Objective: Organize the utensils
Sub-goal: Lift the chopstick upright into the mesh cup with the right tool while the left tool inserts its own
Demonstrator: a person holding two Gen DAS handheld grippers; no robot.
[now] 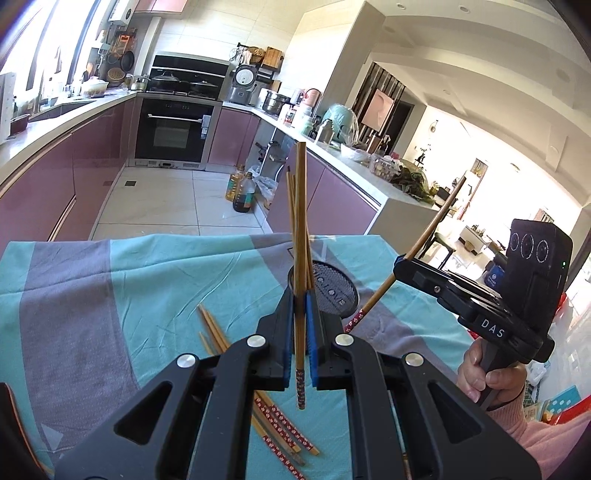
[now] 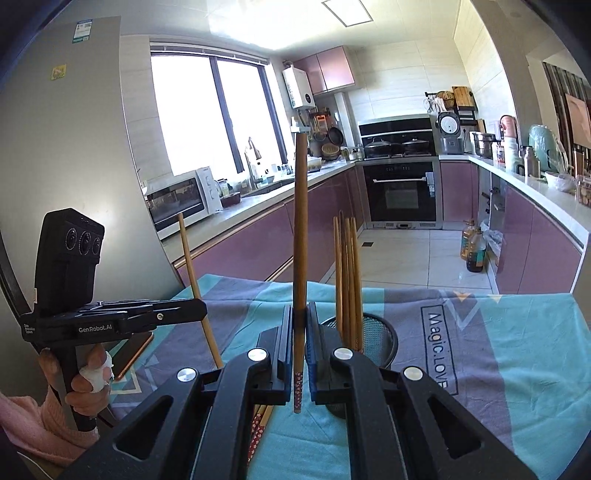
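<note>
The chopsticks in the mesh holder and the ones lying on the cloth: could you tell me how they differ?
The chopsticks in the mesh holder stand nearly upright; the loose chopsticks lie flat on the cloth. The holder's bunch keeps its lower ends hidden in the mesh holder; the loose ones show red patterned ends. Both are slim brown sticks.

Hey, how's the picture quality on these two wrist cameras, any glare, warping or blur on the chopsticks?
Left wrist view: the living room on the right is blown out by daylight, counters bow from the fisheye, and the chopstick in the left gripper stays sharp. Right wrist view: the window and ceiling light glare white, and the chopstick in the right gripper is crisp.
</note>
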